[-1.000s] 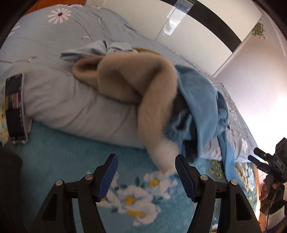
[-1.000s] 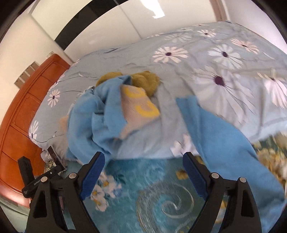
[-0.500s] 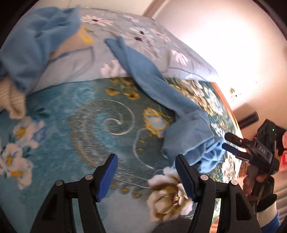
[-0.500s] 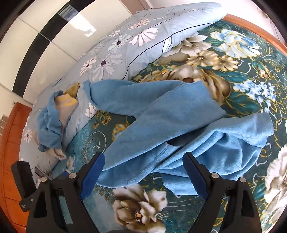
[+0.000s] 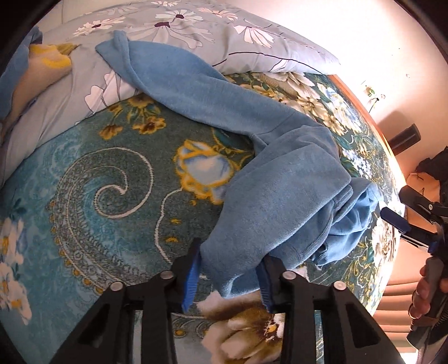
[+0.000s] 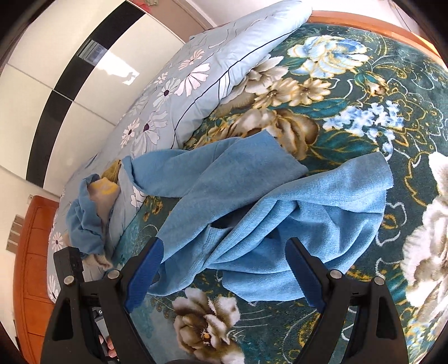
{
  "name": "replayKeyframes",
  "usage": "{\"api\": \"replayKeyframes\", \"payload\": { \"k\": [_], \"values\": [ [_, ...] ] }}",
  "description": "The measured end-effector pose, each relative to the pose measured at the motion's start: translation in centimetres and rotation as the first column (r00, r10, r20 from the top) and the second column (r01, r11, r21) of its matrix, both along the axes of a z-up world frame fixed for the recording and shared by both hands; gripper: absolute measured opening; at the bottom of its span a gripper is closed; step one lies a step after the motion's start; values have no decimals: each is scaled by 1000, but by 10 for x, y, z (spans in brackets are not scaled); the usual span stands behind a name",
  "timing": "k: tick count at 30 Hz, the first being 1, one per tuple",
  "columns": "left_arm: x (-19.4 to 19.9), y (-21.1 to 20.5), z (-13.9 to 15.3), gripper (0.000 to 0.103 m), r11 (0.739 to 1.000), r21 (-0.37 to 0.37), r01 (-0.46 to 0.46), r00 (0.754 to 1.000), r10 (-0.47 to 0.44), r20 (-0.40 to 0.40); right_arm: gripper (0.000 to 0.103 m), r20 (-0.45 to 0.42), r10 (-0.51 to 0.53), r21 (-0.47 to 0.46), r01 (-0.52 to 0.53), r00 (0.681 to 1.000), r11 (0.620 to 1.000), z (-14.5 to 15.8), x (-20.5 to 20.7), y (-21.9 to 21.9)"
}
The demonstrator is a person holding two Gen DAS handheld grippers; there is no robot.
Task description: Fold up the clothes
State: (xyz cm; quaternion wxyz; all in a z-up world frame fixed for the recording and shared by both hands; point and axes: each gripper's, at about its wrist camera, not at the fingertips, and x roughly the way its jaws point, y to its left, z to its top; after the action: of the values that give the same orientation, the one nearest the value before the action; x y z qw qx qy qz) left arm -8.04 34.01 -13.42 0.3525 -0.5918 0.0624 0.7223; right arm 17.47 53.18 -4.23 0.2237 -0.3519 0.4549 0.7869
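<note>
A light blue fleece garment point(image 5: 280, 196) lies crumpled on the floral teal blanket point(image 5: 112, 182), with one sleeve trailing up onto the bedding. My left gripper point(image 5: 228, 277) is low over its near corner. The jaws stand partly narrowed and still apart, with the hem lying between them. In the right wrist view the same garment point(image 6: 252, 196) spreads across the bed. My right gripper point(image 6: 224, 277) hovers open over its near edge, with nothing pinched. That right gripper point(image 5: 397, 207) also shows at the right edge of the left wrist view, held by a hand.
A pale blue daisy-print duvet point(image 6: 196, 78) is bunched along the far side. A heap of other clothes point(image 6: 92, 207), blue, beige and yellow, rests on it at the left. The wooden bed frame point(image 6: 378, 25) runs along the far edge, and a white wardrobe stands behind.
Both grippers swung away from the clothes heap to the blue garment and came in closer. My left gripper's jaws have narrowed around the garment's corner. My right gripper has stayed wide open.
</note>
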Motion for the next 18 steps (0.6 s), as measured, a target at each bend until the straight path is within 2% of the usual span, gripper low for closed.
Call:
{"api": "replayKeyframes", "payload": {
  "k": [1, 2, 3, 7, 10, 15, 18],
  "values": [
    [-1, -2, 1, 24, 1000, 5, -12, 1000, 12, -2, 89, -4, -6, -2, 6, 1000, 1000, 0, 2, 0],
    [-2, -4, 3, 12, 1000, 11, -24, 1000, 24, -3, 89, -8, -11, -5, 11, 1000, 1000, 1, 5, 1],
    [-4, -8, 6, 9, 999, 18, -41, 999, 42, -9, 89, -12, -17, -7, 17, 1000, 1000, 1, 7, 1],
    [-9, -35, 26, 8, 990, 58, -130, 990, 133, -51, 89, -24, -19, -11, 18, 1000, 1000, 4, 10, -3],
    [-13, -60, 45, 8, 977, 80, -197, 974, 205, -101, 89, -34, -10, -17, 9, 999, 1000, 7, 7, -11],
    [-20, -144, 78, 8, 942, 62, -330, 918, 336, -209, 89, -57, 31, -42, -33, 998, 999, 7, -6, -29],
    [-22, -211, 86, 8, 894, 45, -445, 867, 443, -231, 89, -70, 78, -63, -82, 995, 995, 3, -22, -44]
  ]
}}
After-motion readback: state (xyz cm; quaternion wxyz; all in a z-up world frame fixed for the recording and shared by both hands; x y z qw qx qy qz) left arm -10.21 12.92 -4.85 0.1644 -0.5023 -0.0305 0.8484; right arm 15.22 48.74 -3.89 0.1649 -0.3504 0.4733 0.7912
